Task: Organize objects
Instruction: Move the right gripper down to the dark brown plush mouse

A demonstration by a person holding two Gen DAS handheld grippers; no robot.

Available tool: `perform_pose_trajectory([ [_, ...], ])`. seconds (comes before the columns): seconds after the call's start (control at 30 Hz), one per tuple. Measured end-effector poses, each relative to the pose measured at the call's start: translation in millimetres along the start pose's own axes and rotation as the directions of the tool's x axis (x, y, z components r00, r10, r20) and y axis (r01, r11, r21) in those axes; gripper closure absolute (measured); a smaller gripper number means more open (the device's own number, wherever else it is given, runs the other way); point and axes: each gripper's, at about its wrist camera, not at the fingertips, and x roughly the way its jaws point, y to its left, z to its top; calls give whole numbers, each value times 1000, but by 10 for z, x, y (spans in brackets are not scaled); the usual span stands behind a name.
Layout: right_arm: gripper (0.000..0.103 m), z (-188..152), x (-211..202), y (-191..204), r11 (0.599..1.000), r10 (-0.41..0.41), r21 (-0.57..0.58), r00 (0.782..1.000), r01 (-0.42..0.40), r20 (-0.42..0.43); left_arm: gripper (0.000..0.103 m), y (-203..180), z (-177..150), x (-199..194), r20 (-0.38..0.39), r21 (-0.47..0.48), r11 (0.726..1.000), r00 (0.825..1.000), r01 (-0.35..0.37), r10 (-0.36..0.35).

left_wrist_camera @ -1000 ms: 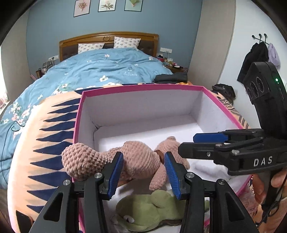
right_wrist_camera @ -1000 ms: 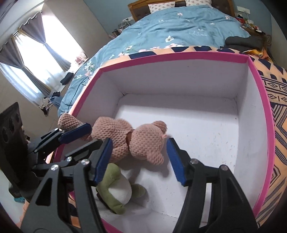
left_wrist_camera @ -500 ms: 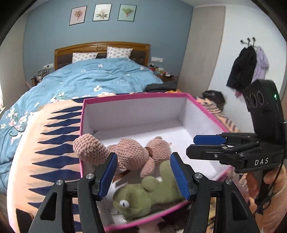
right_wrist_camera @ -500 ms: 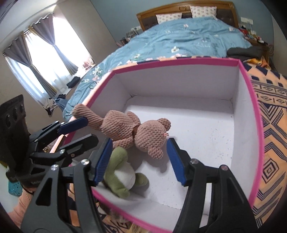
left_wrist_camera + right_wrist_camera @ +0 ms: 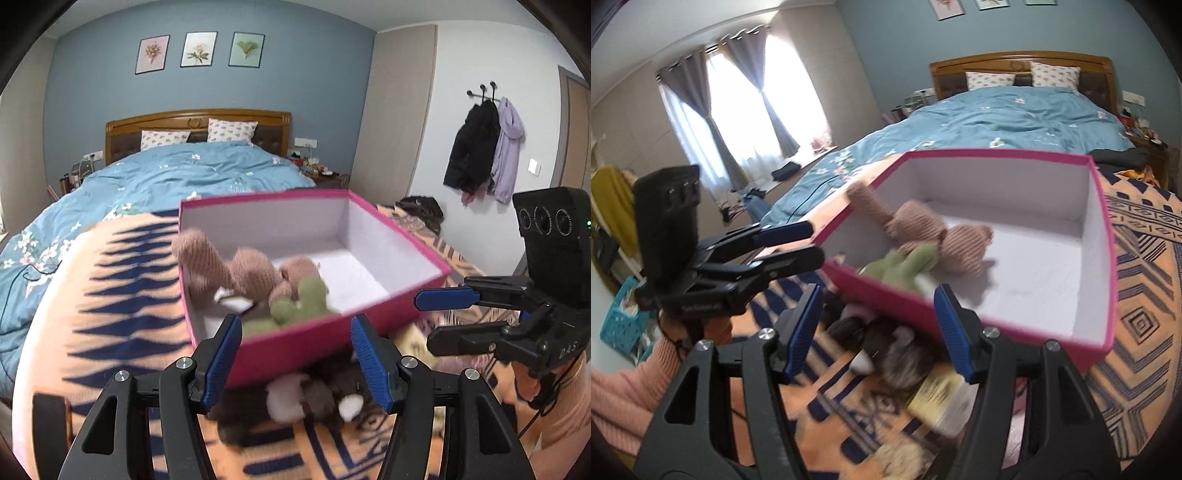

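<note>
A pink box (image 5: pixel 399 314) with white inside walls stands on an orange and navy blanket (image 5: pixel 110 314). In its near left corner lie a brown knitted bear (image 5: pixel 251 269) and a green frog plush (image 5: pixel 299 299). A dark brown and white plush (image 5: pixel 314 398) lies on the blanket just in front of the box. My left gripper (image 5: pixel 295 343) is open and empty above that plush, short of the box's front wall. My right gripper (image 5: pixel 879 314) is open and empty too, above the same dark plush (image 5: pixel 894 343). Its view also shows the box (image 5: pixel 1015 332), bear (image 5: pixel 923 229) and frog (image 5: pixel 905 262).
A pale yellow item (image 5: pixel 942 398) lies on the blanket right of the dark plush. Beyond the box stretches a blue duvet (image 5: pixel 184 177) up to a wooden headboard. Coats (image 5: pixel 480 147) hang on the right wall. A blue basket (image 5: pixel 620 321) sits on the floor at left.
Both grippers have drawn back out of the box. The left jaws widened off the bear, which stays in the box. The dark plush in front of the box has come into view.
</note>
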Motion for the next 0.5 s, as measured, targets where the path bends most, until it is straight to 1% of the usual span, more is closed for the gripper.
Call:
perform_pose_trajectory([
  [0.1, 39, -160, 105, 101, 999, -33, -37, 999, 31, -41, 40, 19, -159, 29, -32, -11, 1000, 999, 9, -9],
  [0.23, 39, -306, 330, 116, 995, -83, -59, 991, 77, -109, 40, 102, -306, 85, -68, -36, 999, 998, -11, 8],
  [0.37, 39, -389, 485, 79, 993, -113, -61, 983, 105, -146, 40, 179, -422, 134, -96, -63, 998, 995, -22, 16],
  [0.5, 39, -410, 567, 87, 987, -148, -91, 976, 134, -157, 40, 209, -504, 188, -115, -73, 997, 993, -23, 14],
])
